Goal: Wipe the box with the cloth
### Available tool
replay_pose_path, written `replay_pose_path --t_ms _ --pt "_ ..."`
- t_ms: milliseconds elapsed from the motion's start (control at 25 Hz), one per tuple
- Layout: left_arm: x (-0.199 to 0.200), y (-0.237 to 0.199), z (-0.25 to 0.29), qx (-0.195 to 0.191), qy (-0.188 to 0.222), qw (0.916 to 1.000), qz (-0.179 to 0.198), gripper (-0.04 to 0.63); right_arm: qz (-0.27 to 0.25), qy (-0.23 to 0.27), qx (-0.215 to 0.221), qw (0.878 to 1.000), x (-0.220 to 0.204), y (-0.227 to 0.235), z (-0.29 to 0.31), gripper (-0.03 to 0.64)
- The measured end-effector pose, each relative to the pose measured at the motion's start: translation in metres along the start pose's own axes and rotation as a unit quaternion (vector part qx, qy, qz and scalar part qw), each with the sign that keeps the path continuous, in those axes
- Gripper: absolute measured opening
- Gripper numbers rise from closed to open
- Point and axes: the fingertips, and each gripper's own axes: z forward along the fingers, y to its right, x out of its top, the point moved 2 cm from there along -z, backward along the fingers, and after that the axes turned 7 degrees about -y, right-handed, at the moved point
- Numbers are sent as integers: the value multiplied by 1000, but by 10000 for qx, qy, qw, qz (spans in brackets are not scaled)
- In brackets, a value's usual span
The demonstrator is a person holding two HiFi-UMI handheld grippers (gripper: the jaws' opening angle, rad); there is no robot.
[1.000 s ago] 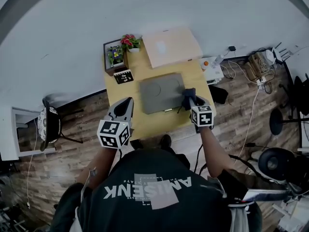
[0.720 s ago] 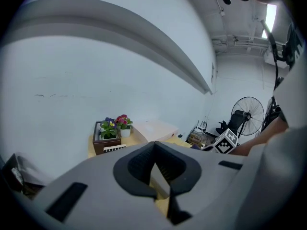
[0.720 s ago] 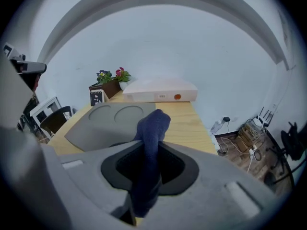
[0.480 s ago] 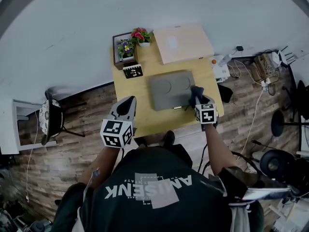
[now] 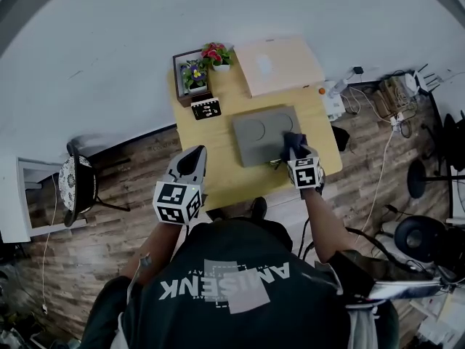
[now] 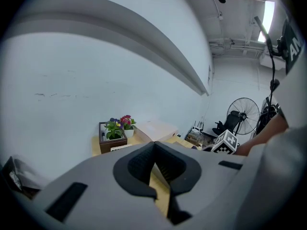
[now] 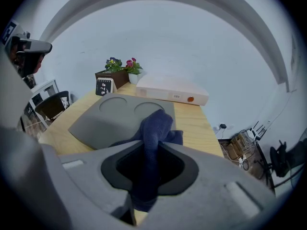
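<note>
A flat grey box with two round dents lies in the middle of the wooden table. My right gripper is shut on a dark blue cloth, which rests on the box's near right corner. In the right gripper view the cloth bunches up between the jaws of the right gripper, with the box just beyond it. My left gripper hovers off the table's near left side, shut and holding nothing. In its own view the left gripper points toward the table.
A pale flat box lies at the table's far right. A planter with flowers and a small marker card sit at the far left. A chair stands on the floor to the left, cables and gear to the right.
The right gripper has carried the cloth a little inward over the box's near right corner. The head view has drifted. The left gripper stays where it was.
</note>
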Motion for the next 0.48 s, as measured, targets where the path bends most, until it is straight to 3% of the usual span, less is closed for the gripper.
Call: replay_pose_path --t_ms 480 --pt "11 -37 -7 -135 139 9998 70 0 97 -120 143 9998 7 -64 1 69"
